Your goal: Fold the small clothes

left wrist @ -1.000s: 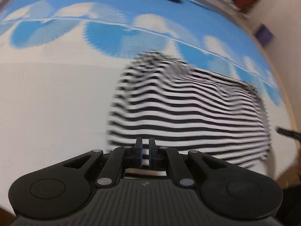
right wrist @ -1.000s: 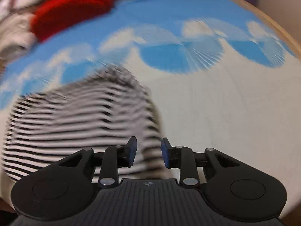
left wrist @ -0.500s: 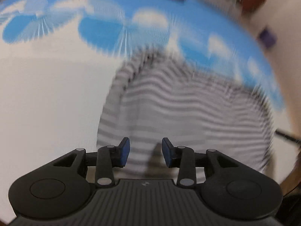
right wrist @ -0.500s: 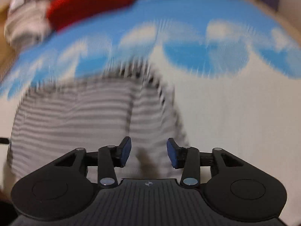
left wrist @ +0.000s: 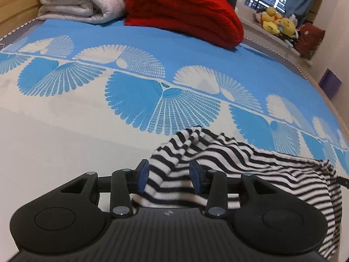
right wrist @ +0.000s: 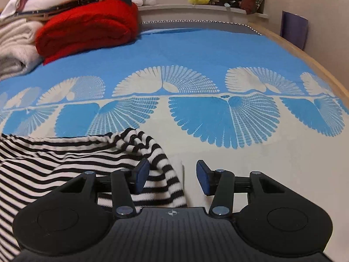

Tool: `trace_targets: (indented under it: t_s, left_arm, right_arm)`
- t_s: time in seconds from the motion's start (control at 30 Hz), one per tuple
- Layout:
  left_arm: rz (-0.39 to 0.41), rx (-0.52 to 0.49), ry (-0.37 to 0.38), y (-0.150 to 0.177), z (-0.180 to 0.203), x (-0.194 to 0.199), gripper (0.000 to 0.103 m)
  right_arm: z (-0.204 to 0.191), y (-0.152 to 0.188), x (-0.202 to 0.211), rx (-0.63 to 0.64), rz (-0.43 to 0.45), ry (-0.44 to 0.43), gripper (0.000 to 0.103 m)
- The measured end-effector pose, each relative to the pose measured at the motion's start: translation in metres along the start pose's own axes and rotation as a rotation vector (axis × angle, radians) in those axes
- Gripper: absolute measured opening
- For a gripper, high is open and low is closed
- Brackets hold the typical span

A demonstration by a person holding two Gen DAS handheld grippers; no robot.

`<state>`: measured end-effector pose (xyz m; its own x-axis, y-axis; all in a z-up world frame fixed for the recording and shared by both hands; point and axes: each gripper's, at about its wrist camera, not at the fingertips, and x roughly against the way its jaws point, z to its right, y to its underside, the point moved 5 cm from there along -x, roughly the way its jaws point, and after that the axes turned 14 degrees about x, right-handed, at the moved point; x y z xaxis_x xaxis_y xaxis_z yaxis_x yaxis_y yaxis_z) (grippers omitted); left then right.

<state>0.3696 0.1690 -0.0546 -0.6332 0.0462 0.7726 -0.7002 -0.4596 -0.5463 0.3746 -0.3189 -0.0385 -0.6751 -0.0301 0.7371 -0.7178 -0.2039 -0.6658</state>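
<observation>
Blue-and-cream bedspread with fan motifs [left wrist: 135, 100] underneath, and on it a black-and-white striped knit garment [left wrist: 257, 170], rumpled, stretched sideways between the two tools. Long axis running across from one gripper to the other, so neither hand clearly nearer: one bunched corner at each.

Left gripper [left wrist: 169, 177]: blue pads standing apart, having just opened, with a raised fold of striped cloth lying in the gap and beyond the fingertips, not pinched; bulk of the garment trailing off to the right of the fingers. Right gripper [right wrist: 172, 175]: pads likewise parted after opening, striped corner just inside the left finger, bare cream spread before the right finger; remainder of the cloth spreading left.

Judged: both corners released, a new hold needed before the next fold.

Hidden: near hem under both tool bodies; far right edge cut off in the left view, far left edge in the right. Sleeve or body at each corner impossible to tell. Further off, folded red blanket [right wrist: 87, 24] beside white bedding [left wrist: 80, 0], well apart from the fingers.
</observation>
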Motion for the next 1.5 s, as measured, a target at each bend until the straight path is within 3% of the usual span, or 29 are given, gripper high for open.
trace_targets:
  t_s: [0.13,0.23,0.3,0.33,0.37,0.5,0.57,0.63,0.7,0.77,0.8,0.87,0.93,1.03,1.13,1.2,1.33,1.5]
  left_arm:
    - [-0.004,-0.013,-0.026,-0.005,-0.002,-0.020,0.045]
    - [0.002,-0.016,-0.030,-0.008,-0.006,-0.030,0.044]
    - [-0.004,-0.023,-0.019,-0.011,-0.008,-0.038,0.027]
    - [-0.015,-0.031,-0.008,-0.012,-0.008,-0.041,0.006]
    - [-0.019,-0.037,-0.002,-0.013,-0.008,-0.044,0.003]
    - [0.115,-0.008,0.008,-0.032,-0.012,-0.029,0.002]
    - [0.120,-0.008,0.005,-0.032,-0.011,-0.029,0.002]
    - [0.022,-0.051,-0.039,-0.021,-0.008,-0.045,0.005]
    - [-0.069,-0.062,-0.035,-0.014,-0.006,-0.052,0.013]
    - [0.018,-0.061,-0.029,-0.022,-0.002,-0.036,0.024]
    - [0.061,-0.046,-0.004,-0.027,0.000,-0.026,0.028]
    - [0.080,-0.003,0.081,-0.031,0.005,-0.014,0.029]
    - [0.040,-0.014,0.164,-0.026,0.018,-0.014,0.029]
    - [-0.043,-0.109,0.216,-0.010,0.043,-0.026,0.027]
    - [-0.079,-0.188,0.184,0.007,0.059,-0.044,0.026]
    - [-0.060,-0.209,0.135,0.009,0.065,-0.057,0.026]
    - [0.000,-0.142,0.033,0.003,0.053,-0.077,0.026]
    - [-0.078,-0.090,-0.017,-0.002,0.044,-0.089,0.032]
  right_arm:
    - [-0.001,-0.002,-0.018,0.025,-0.026,0.011,0.046]
    - [0.000,-0.003,-0.028,0.024,-0.041,-0.002,0.032]
    - [0.000,-0.004,-0.034,0.016,-0.046,-0.017,0.011]
    - [0.000,-0.005,-0.036,0.010,-0.045,-0.027,0.004]
    - [0.000,-0.006,-0.037,0.004,-0.038,-0.031,0.001]
    - [0.010,-0.020,-0.025,-0.070,0.087,0.009,0.001]
    - [0.011,-0.023,-0.024,-0.085,0.106,0.021,0.001]
    - [0.007,-0.020,-0.033,-0.074,0.065,0.018,0.001]
    - [0.003,-0.013,-0.048,-0.080,-0.034,-0.013,0.003]
    - [0.003,-0.011,-0.049,-0.086,-0.061,-0.007,0.008]
    - [0.004,-0.014,-0.042,-0.079,-0.031,0.010,0.015]
    - [0.005,-0.021,-0.026,-0.063,0.037,0.033,0.026]
    - [0.003,-0.025,-0.014,-0.059,0.088,0.017,0.028]
    - [-0.004,-0.030,-0.004,-0.026,0.150,-0.037,0.028]
    - [-0.012,-0.031,-0.008,-0.005,0.146,-0.079,0.028]
    - [-0.013,-0.028,-0.021,-0.017,0.097,-0.111,0.027]
    - [-0.009,-0.021,-0.045,-0.041,0.025,-0.081,0.027]
    - [-0.009,-0.012,-0.071,-0.050,-0.063,-0.029,0.020]
